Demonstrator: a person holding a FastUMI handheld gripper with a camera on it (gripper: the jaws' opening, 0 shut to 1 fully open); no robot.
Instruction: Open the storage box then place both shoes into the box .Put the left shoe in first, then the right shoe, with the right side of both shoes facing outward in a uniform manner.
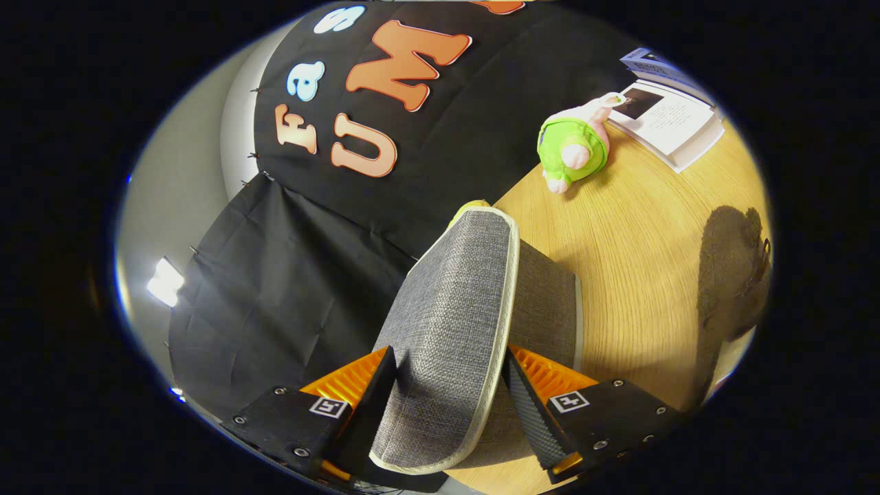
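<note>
While the lid is held raised, these hazards can be read from left to right:

Left finger [375, 385]: it is seen pressed against the outer face of the grey fabric lid [447, 309]; a slip could be caused if pressure is eased before the lid is fully swung back.

Tool [450, 395]: it is clamped on the lid, with one finger on each side of the flap near its pale-trimmed edge; since the fabric is soft, it may be pulled out of the grip or folded instead of hinged.

Storage box [546, 302]: its grey wall is seen just behind the raised lid, resting on the bench [639, 275]; being light, the whole box could be dragged or tipped if the lid is drawn too hard.

Yellow-green object [469, 205]: a small part is seen beyond the top of the lid; what it is cannot be told.

Plush toy [574, 144]: it lies well beyond the box, so no clash is expected.

Papers [670, 120]: they are set at the far edge, well apart from the box.

Dark shape [732, 275]: it lies on the bench to the right, possibly a shoe; this cannot be confirmed.
</note>
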